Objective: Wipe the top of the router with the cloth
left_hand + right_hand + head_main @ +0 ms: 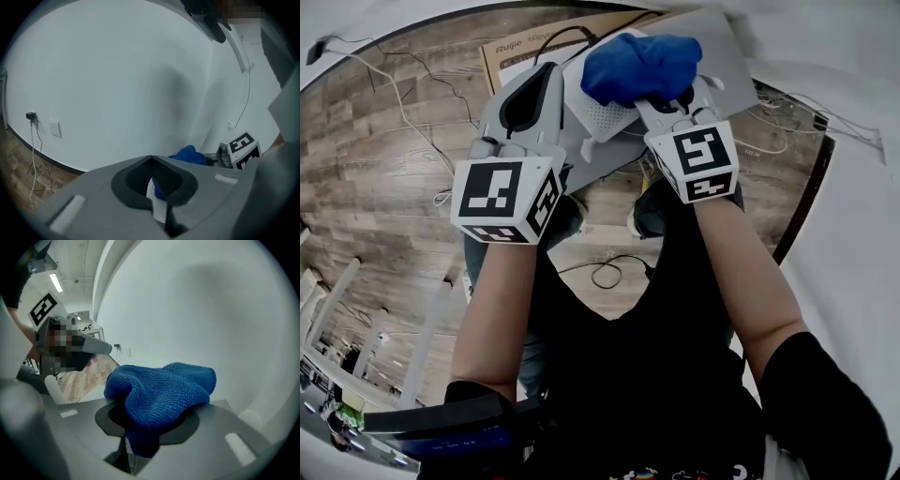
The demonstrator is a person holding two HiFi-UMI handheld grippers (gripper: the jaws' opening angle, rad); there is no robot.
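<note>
Left gripper (551,96) — held up in front of the chest, jaws clamped on the edge of the white router (598,117). Right gripper (127,453) just beside it — jaws closed on the blue cloth (642,66), which is bunched over the router's far end. Beyond: cardboard box (581,42), loose cable (605,272) on the wood floor (384,169), white wall (117,70)

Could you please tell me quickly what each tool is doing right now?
Left tool: closed on the white router.
Right tool: closed on the blue cloth.
</note>
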